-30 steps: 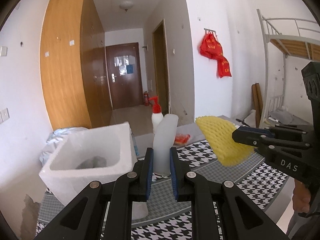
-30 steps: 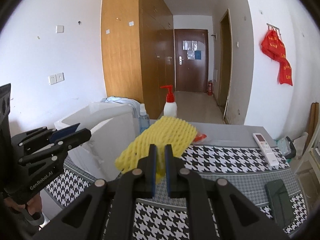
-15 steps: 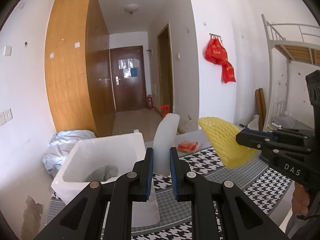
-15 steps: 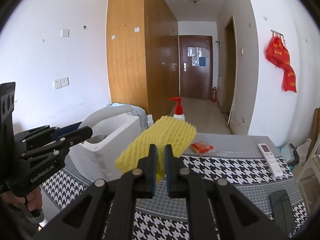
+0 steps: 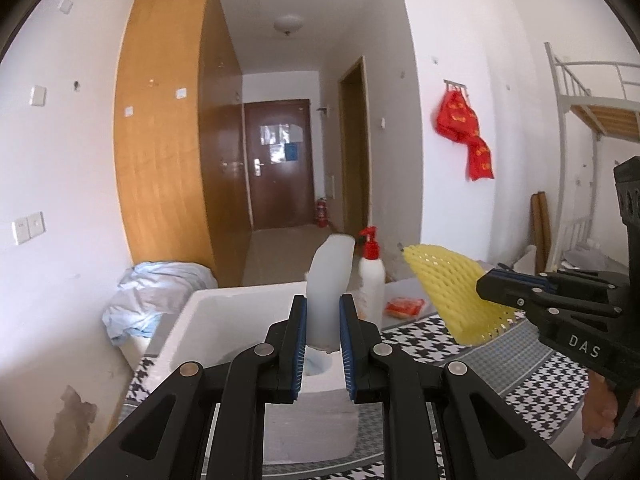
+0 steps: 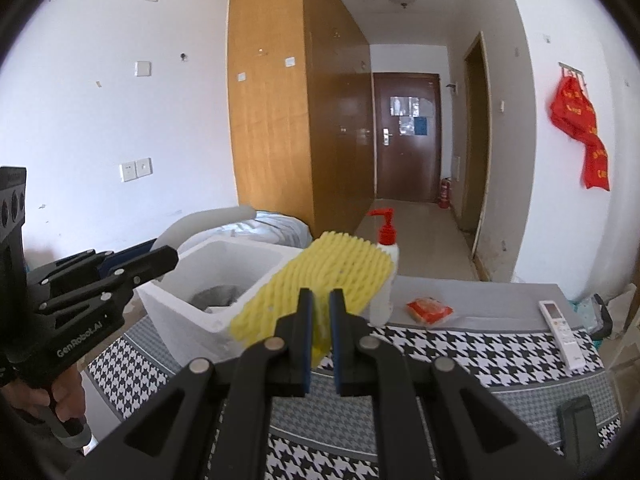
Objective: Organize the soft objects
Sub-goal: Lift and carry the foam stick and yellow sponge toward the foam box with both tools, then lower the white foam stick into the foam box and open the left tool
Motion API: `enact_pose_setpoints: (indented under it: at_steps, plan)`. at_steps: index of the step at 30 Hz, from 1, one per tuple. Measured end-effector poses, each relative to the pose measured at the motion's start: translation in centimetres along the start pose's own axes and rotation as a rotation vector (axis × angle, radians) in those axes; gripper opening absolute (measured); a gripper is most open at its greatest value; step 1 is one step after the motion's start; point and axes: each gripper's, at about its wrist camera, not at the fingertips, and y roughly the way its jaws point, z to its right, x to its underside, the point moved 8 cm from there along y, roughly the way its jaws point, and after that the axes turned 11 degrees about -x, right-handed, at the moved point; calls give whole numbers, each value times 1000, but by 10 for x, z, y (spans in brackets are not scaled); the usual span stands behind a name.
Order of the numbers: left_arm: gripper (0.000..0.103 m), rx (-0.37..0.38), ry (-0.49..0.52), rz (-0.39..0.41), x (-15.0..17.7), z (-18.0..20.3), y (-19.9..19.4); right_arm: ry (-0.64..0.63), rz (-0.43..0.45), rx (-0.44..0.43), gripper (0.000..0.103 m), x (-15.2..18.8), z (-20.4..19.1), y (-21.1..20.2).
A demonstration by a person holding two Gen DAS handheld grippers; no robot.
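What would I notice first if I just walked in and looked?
Probably the bright yellow foam net, pinched in the right gripper above the houndstooth tablecloth. Next, the white foam strip in the left gripper, held over the open white foam box. Red bags hang on the far wall.

White foam box (image 6: 256, 276) open-topped, mouth unobstructed (grey item low inside). Pump bottle (image 6: 386, 272) stands just beside its right wall, blocking that side. Red packet (image 6: 429, 309), remote (image 6: 560, 332) well apart on tablecloth (image 6: 460, 356); bare cloth between.
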Motion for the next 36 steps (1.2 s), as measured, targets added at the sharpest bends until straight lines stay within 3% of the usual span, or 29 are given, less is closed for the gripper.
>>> enact_pose_setpoints:
  at_steps: [18,36]
  plan:
    - [17,-102,-50,-26,1,-40,11,-40,-21,-97,11,-12,-38,35]
    - [18,-78,-62,-94,4,-43,54,-46,-52,-64,11,-16,-38,59]
